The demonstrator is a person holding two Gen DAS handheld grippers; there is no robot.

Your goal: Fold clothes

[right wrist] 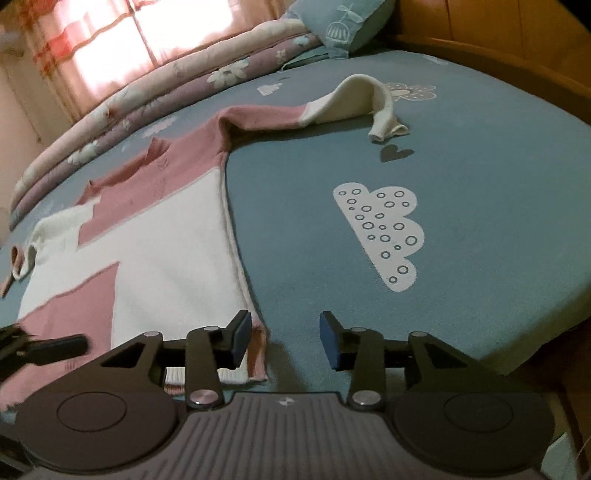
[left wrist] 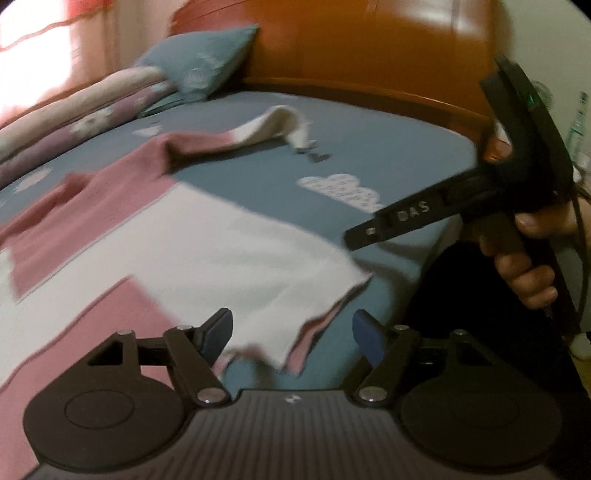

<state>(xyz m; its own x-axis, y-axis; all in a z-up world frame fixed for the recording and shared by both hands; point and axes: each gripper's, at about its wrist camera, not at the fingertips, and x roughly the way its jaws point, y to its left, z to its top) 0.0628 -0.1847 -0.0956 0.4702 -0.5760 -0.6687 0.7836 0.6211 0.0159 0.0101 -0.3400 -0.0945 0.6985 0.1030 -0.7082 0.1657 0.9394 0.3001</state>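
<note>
A: Listing item one: sweater (right wrist: 155,236), pink and white blocks, lying flat on the blue bedsheet (right wrist: 480,155), left of the cloud print (right wrist: 380,232). Near hem at the bed's near edge.

B: Sleeves?

A: Right-side sleeve (right wrist: 332,107) stretched out toward the far headboard (left wrist: 369,48), cuff crumpled, not folded in. Left-side sleeve (right wrist: 55,229) appears laid partly over the body.

B: Tongs?

A: Right gripper (right wrist: 284,339): jaws parted at a middling width, nothing between the pads; the sweater's near right corner sits just beside its left pad. Left gripper (left wrist: 291,336): jaws wide, hovering over the near hem, pads not pressing the cloth.

B: Progress?

A: Early, by my reading. Garment spread and roughly squared; possibly one sleeve in. Remaining: far sleeve across the body, then the body folded over itself.

B: Other stock?

A: Pillow (right wrist: 343,26) and rolled quilt (right wrist: 147,99), far left.
</note>
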